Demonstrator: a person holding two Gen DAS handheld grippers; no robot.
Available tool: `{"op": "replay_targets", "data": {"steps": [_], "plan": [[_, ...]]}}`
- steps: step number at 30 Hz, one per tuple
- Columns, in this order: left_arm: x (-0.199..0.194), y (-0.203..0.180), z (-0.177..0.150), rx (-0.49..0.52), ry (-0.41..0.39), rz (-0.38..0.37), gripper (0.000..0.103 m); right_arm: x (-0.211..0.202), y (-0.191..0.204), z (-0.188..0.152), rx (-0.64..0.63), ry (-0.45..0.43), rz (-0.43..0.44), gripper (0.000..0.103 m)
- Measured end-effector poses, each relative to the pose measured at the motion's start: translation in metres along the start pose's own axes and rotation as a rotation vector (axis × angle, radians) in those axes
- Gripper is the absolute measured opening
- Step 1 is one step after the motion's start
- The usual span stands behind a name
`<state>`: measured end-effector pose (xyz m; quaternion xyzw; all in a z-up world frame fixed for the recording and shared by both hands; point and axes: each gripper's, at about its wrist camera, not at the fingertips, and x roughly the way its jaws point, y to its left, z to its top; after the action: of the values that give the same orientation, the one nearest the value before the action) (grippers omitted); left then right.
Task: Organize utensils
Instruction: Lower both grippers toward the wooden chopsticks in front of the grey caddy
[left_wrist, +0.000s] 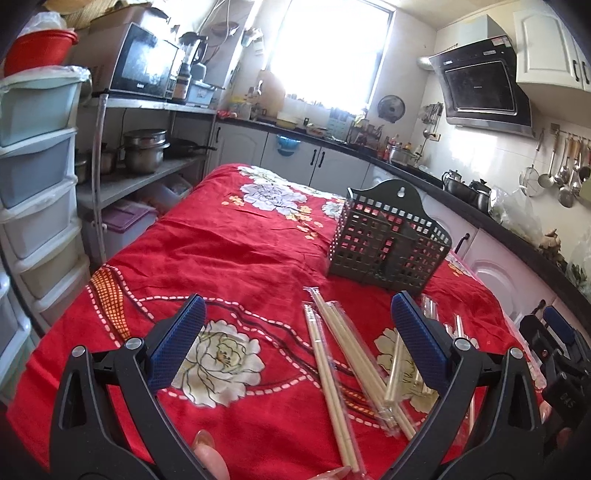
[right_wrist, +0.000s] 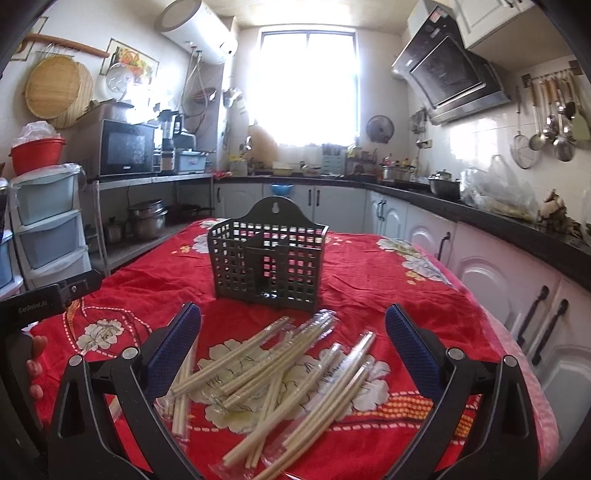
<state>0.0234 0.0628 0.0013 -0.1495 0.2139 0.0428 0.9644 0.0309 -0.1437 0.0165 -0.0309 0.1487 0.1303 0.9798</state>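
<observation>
My right gripper (right_wrist: 293, 332) and left gripper (left_wrist: 297, 325): jaws apart, empty, above wrapped chopsticks (right_wrist: 280, 373); caddy (right_wrist: 267, 258) upright behind, ready for loading.

This is a lived-in home kitchen: a slanted range hood (right_wrist: 448, 72) hangs over a dark countertop (right_wrist: 480, 214) crowded with pots and jars, above white cabinets (right_wrist: 491, 273). Ladles and strainers (right_wrist: 554, 122) hang from a rail on the tiled wall, and a water heater (right_wrist: 199, 31) is mounted near the bright window (right_wrist: 308, 88). To the left, a microwave (right_wrist: 125, 151) and a blender sit on a metal shelf rack holding steel pots (right_wrist: 146, 218), beside stacked plastic drawers (right_wrist: 48, 225).
</observation>
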Motion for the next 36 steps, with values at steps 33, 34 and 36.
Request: {"op": "replay_targets", "data": {"steps": [33, 34, 36], "plan": [[0.145, -0.006, 0.049, -0.054, 0.484, -0.294, 0.074, 0.138, -0.062, 0.018, 0.170, 0.405, 0.079, 0.080], [0.150, -0.004, 0.049, -0.071, 0.500, -0.301, 0.071, 0.143, -0.064, 0.018, 0.182, 0.420, 0.083, 0.078], [0.160, 0.003, 0.048, -0.102, 0.528, -0.307, 0.068, 0.151, -0.067, 0.014, 0.206, 0.453, 0.096, 0.073]]}}
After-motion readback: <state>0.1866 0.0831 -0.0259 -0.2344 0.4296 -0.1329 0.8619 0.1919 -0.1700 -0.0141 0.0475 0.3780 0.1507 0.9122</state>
